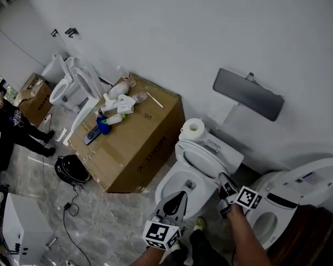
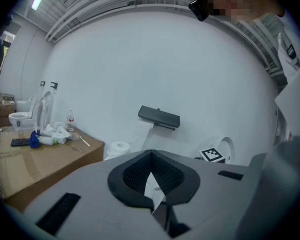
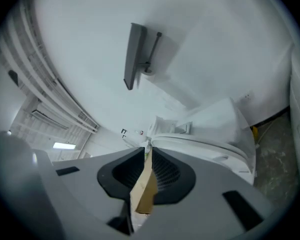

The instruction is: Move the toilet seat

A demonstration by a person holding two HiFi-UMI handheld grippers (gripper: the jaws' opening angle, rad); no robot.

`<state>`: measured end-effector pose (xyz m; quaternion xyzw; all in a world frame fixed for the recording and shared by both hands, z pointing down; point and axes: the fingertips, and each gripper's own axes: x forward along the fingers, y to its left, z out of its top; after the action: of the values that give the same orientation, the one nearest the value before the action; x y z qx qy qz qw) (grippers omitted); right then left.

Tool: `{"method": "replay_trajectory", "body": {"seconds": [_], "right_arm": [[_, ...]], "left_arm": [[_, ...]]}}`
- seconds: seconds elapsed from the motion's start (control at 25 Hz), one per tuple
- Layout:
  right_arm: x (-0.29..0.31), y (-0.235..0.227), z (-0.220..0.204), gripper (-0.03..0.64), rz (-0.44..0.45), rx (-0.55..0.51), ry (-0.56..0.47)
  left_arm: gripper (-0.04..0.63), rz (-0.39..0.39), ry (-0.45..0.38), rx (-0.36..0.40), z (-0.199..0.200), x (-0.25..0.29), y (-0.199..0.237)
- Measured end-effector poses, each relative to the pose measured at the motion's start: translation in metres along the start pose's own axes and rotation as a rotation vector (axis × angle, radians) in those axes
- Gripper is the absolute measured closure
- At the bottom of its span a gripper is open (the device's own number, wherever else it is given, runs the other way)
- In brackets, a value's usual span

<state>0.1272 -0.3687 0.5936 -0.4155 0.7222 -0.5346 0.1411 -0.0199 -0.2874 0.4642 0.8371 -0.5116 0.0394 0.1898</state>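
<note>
- Right gripper point(image 1: 223, 180), jaws closing with nothing between them, sits just right of the toilet seat point(image 1: 202, 160), nearer than the left.
- Left gripper point(image 1: 177, 198), clenched empty, hovers lower centre.

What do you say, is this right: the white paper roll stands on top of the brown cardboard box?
Not quite. The white paper roll stands on top of the toilet tank, beside the brown cardboard box. The head view shows it.
</note>
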Motion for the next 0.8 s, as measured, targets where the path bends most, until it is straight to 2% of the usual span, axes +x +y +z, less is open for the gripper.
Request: {"method": "replay_trajectory", "body": {"seconds": [0.12, 0.24, 0.52, 0.64, 0.8], "right_arm": [[-0.010, 0.043, 0.000, 0.578, -0.002, -0.167, -0.001], [-0.023, 0.095, -0.005, 0.588, -0.019, -0.403, -0.004], [-0.067, 0.214, -0.023, 0.592, -0.062, -0.887, -0.081], [-0.087, 0.255, -0.034, 0.595, -0.064, -1.002, -0.124], [-0.107, 0.302, -0.051, 0.600, -0.049, -1.055, -0.171]], "left_arm": [[0.588, -0.015, 0.006, -0.002, 0.009, -0.009, -0.003], [0.588, -0.038, 0.005, 0.022, 0.022, -0.016, -0.012], [0.588, -0.091, -0.063, 0.054, 0.069, -0.048, -0.034], [0.588, -0.122, -0.067, 0.075, 0.081, -0.071, -0.043], [0.588, -0.123, -0.096, 0.087, 0.102, -0.106, -0.044]]}}
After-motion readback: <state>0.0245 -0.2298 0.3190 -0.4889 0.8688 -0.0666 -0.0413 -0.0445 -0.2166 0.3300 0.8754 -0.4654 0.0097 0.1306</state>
